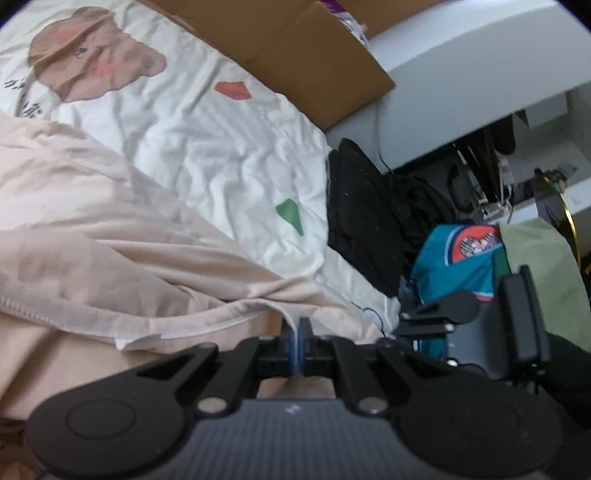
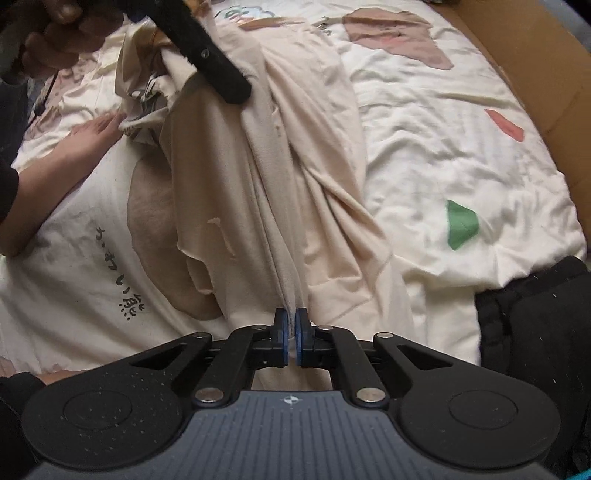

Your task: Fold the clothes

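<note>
The left claw point(image 1: 298, 332) is closed tight on a hem of the beige garment point(image 1: 110, 236), its blue pads pinching the cloth where the stitched edge bunches just ahead of the fingertips. The right claw point(image 2: 291, 332) is likewise clamped narrow on a gathered fold of the same beige garment point(image 2: 295, 184); a thin strip of fabric shows between its pads. No earlier view is given, so only the closed grip can be told.

From the right claw the garment runs straight ahead in long pleats, lying on the bed. Far ahead and to the left, the other gripper's black finger crosses over the cloth, and a hand point(image 2: 55, 33) grips that tool at the upper left corner. A bare foot point(image 2: 74, 147) rests on the bedding ahead-left of the right claw, touching the crumpled part of the garment.

The bed is covered by a cream quilt point(image 2: 461, 155) printed with brown bears, red and green patches and dark script. A black garment point(image 2: 535, 314) lies at the quilt's edge, right of the right claw. A cardboard box point(image 1: 295, 55) stands beyond the quilt, ahead of the left claw. To that claw's right lie a teal bag point(image 1: 454, 258), a green cloth point(image 1: 543, 266) and a cluttered floor under a grey ledge point(image 1: 461, 74).
</note>
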Action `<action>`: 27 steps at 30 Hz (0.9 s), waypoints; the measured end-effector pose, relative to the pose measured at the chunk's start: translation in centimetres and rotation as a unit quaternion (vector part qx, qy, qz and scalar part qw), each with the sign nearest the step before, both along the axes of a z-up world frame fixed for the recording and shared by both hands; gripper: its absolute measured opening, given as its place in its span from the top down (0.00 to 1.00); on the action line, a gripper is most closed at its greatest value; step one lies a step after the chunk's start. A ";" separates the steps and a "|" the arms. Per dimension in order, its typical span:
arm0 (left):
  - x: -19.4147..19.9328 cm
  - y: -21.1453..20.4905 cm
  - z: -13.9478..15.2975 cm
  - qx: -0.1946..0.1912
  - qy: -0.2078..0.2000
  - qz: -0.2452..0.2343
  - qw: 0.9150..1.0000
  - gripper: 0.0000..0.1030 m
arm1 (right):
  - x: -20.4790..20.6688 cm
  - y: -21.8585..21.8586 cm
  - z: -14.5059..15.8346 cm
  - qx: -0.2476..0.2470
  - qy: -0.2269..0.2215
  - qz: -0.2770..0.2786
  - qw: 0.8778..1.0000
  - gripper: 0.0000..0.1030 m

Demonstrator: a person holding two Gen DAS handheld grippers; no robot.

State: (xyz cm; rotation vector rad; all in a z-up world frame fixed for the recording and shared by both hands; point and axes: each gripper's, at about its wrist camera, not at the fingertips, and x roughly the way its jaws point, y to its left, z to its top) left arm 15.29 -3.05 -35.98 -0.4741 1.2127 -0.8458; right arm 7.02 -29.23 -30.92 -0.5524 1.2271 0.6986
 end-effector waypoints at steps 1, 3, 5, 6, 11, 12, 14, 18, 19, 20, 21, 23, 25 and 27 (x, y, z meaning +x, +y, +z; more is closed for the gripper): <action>0.1 0.1 -0.2 -0.002 0.004 0.006 1.000 0.98 | 0.0 -0.4 0.3 0.004 0.000 -0.007 1.000 0.99; 0.2 0.2 -0.7 -0.010 0.016 0.017 1.000 0.98 | -0.1 -1.2 0.5 0.007 -0.001 -0.021 1.000 0.99; 0.3 0.1 -1.2 -0.018 0.029 0.026 0.999 0.98 | -0.2 -1.8 0.5 0.007 0.000 -0.032 0.999 0.99; 0.3 0.0 -1.5 -0.022 0.036 0.031 0.999 0.98 | -0.3 -2.0 0.4 0.006 0.001 -0.036 0.999 0.99; 0.3 -0.4 -1.9 -0.028 0.047 0.028 0.998 0.98 | -0.6 -1.9 -0.2 -0.008 0.006 -0.030 1.000 0.98; 0.3 -0.4 -1.9 -0.028 0.046 0.026 0.998 0.98 | -0.6 -1.8 -0.2 -0.011 0.005 -0.029 0.999 0.96; 0.4 -0.5 -1.8 -0.028 0.044 0.025 0.998 0.98 | -0.6 -1.6 0.0 -0.010 -0.001 -0.027 1.000 0.89; 0.5 -0.4 -1.7 -0.029 0.043 0.027 0.998 0.98 | -0.3 -0.8 0.2 -0.004 -0.006 -0.018 1.000 0.71; 0.6 -0.4 -1.7 -0.029 0.043 0.027 0.998 0.98 | -0.2 -0.6 0.1 -0.005 -0.007 -0.016 1.000 0.70; 0.6 -0.3 -1.7 -0.029 0.043 0.027 0.998 0.98 | -0.2 -0.4 0.1 -0.005 -0.008 -0.014 1.000 0.70; 0.6 -0.3 -1.7 -0.029 0.042 0.027 0.998 0.98 | -0.1 -0.2 0.0 -0.006 -0.009 -0.012 1.000 0.69; 0.6 -0.3 -1.6 -0.030 0.042 0.027 0.998 0.98 | 0.1 0.1 -0.3 -0.009 -0.010 -0.007 1.000 0.69; 0.6 -0.4 -1.5 -0.032 0.042 0.024 0.998 0.98 | 0.3 0.6 -0.6 -0.012 -0.010 -0.003 1.000 0.69; 0.6 -0.4 -1.5 -0.035 0.042 0.022 0.998 0.98 | 0.4 1.0 -1.0 -0.016 -0.011 0.001 1.000 0.69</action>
